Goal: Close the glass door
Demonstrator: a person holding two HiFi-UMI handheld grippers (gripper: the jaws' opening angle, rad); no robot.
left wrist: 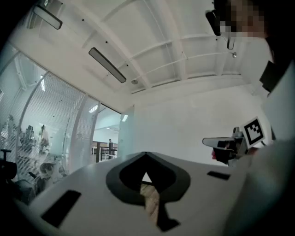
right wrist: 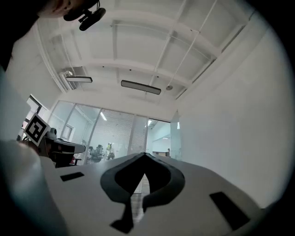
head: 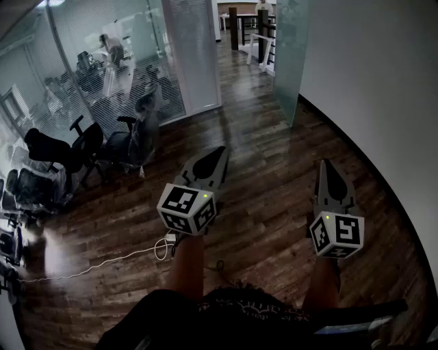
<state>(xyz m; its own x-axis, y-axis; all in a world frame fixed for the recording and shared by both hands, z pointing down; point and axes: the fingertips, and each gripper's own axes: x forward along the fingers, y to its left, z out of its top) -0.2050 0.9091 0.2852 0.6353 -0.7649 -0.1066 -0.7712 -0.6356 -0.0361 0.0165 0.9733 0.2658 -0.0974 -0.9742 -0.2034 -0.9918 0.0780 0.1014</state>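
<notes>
The frosted glass door [head: 290, 58] stands swung open at the far right of the doorway, near the curved white wall [head: 383, 89]. It also shows as a pale pane in the left gripper view [left wrist: 127, 133] and the right gripper view [right wrist: 175, 138]. My left gripper [head: 220, 150] and right gripper [head: 326, 164] hover side by side over the wooden floor, well short of the door. Both point ahead and slightly up, with jaws shut and nothing between them [left wrist: 146, 155] [right wrist: 145, 156].
A glass wall with blinds [head: 123, 61] runs along the left, with office chairs [head: 126, 143] in front of it. A white cable [head: 102, 263] lies on the floor at lower left. Beyond the doorway are railings and a person [head: 263, 5].
</notes>
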